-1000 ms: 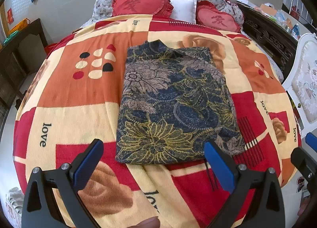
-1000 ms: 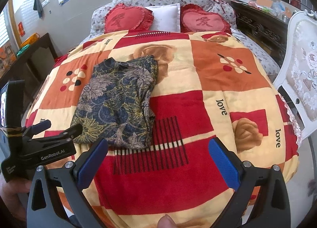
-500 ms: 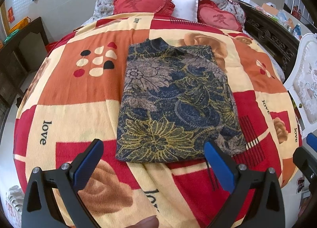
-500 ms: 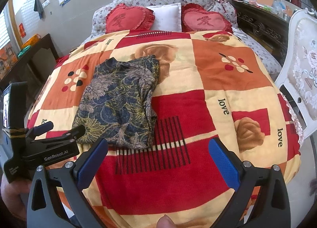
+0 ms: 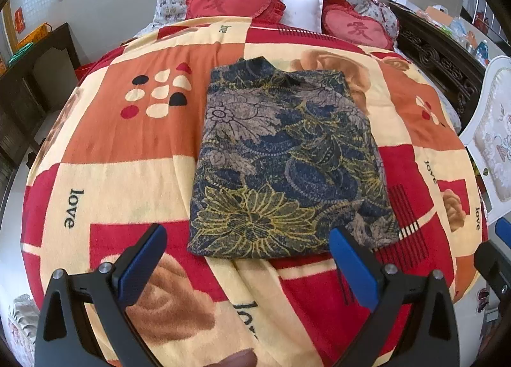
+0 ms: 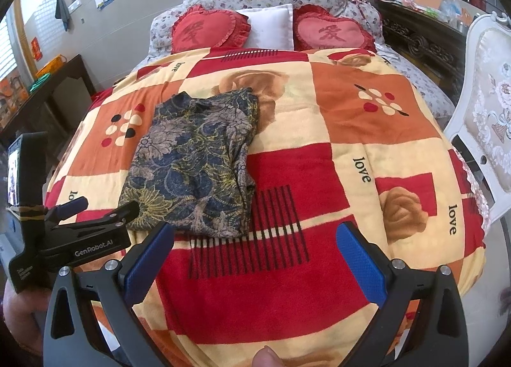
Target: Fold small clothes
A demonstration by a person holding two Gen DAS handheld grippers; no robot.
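Left wrist view: shirt (image 5: 287, 162), part-folded, lies mid-blanket (image 5: 127, 181) toward its near edge. Left gripper (image 5: 247, 258) spread, empty; right gripper (image 6: 255, 248) likewise. Advice: pinch both hem corners together, lift evenly, fold toward collar.

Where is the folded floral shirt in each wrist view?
Left wrist: shirt fills the centre, its near hem just beyond the blue fingertips.
Right wrist: shirt lies left of centre, above the other hand-held gripper.
Shared landmark: white pillow between the two red heart cushions.
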